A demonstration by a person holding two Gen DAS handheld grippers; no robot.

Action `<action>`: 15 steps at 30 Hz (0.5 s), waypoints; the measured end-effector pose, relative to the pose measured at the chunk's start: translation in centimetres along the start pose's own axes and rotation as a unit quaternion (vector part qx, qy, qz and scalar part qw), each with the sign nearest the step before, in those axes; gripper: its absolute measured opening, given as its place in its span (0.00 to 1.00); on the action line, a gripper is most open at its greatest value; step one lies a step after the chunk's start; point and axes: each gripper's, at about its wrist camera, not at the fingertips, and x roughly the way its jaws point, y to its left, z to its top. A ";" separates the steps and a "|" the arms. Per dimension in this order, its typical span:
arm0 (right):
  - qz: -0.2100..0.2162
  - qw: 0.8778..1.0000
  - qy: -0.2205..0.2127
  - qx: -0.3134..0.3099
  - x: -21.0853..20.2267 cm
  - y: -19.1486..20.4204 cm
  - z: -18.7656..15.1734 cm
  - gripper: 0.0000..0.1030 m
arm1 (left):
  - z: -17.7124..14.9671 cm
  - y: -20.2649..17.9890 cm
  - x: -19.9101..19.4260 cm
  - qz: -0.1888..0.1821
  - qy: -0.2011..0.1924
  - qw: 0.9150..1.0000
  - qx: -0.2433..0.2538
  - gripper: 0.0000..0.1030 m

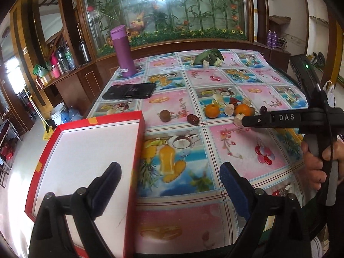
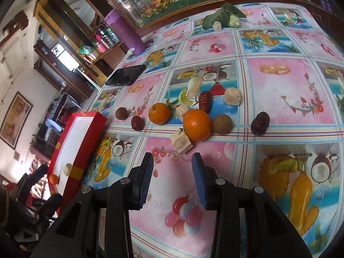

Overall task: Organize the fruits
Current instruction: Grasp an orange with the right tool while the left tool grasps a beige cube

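With the left gripper [image 1: 169,177] spread wide and empty over the red box [image 1: 137,150] at lower left, and the right gripper [image 2: 173,179] narrowly parted, holding nothing, below the nearest orange [image 2: 197,125] at frame centre, a misjudged pinch could roll it into the beige chunk [image 2: 180,143] touching it.

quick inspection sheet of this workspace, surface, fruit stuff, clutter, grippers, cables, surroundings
surface: table under a fruit-print cloth.
job's things: red box at the table's left edge, holding an orange and a pale chunk; two loose oranges, dark dates, brown round fruits and pale chunks mid-table.
clutter: purple flask, black phone, leafy vegetable at the far side.
grippers: left gripper open, empty; right gripper part open, empty, short of the fruit.
cables: black cable along the right gripper's handle.
surroundings: glass cabinet of artificial flowers, shelf with bottles.
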 end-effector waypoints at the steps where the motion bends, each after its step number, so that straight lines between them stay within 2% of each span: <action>1: -0.001 1.000 -0.001 0.010 0.1 -0.3 0.2 0.35 | 0.0 -0.2 0.1 -0.001 0.003 1.000 0.003 0.92; 7: -0.005 0.998 -0.002 0.056 1.0 -2.0 1.8 0.35 | 0.1 -0.5 0.5 0.000 0.009 1.000 0.007 0.92; 15: -0.004 0.997 -0.011 0.076 1.7 -3.3 3.3 0.37 | 1.1 -1.9 1.1 -0.014 0.010 1.000 0.019 0.92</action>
